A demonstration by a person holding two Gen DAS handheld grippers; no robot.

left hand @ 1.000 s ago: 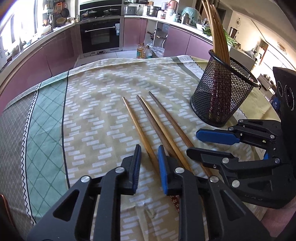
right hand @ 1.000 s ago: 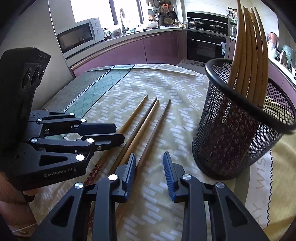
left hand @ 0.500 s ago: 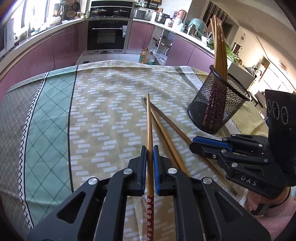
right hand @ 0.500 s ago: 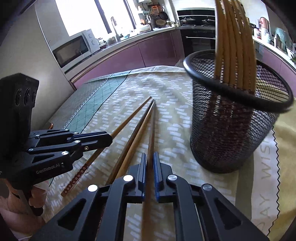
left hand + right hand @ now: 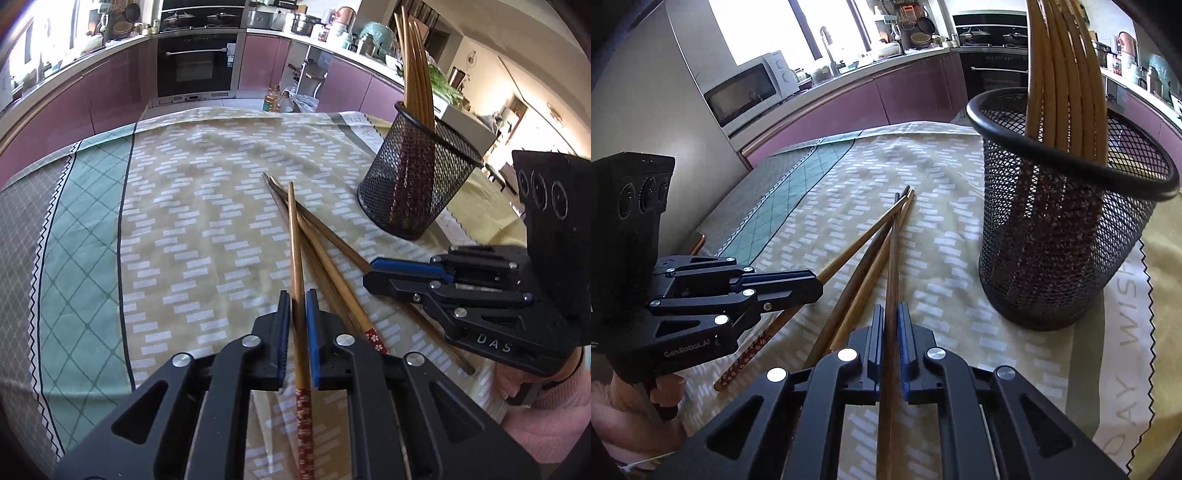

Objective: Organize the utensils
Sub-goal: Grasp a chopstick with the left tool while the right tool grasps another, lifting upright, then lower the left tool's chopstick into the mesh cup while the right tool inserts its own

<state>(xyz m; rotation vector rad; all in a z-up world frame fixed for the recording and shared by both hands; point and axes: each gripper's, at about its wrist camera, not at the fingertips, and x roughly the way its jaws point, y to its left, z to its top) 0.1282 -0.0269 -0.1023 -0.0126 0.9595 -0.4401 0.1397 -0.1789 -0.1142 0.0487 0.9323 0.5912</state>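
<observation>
My left gripper [image 5: 296,295] is shut on a light wooden chopstick [image 5: 295,240] with a red flowered end and holds it raised over the cloth. My right gripper [image 5: 891,310] is shut on a darker chopstick [image 5: 893,258]. Two more chopsticks [image 5: 325,258] lie crossed on the cloth between the grippers; they also show in the right wrist view [image 5: 857,273]. A black mesh holder [image 5: 413,177] with several chopsticks standing in it stands to the right; in the right wrist view the holder [image 5: 1071,229] is close ahead on the right.
A patterned yellow and green tablecloth [image 5: 184,221] covers the table. Kitchen cabinets and an oven [image 5: 197,66] stand behind the table. A microwave [image 5: 746,92] sits on the counter at the left in the right wrist view.
Both grippers closed from open onto a chopstick each, then lifted them. The views have pulled back and up from the cloth, and the held chopsticks now cross over the two lying ones.
</observation>
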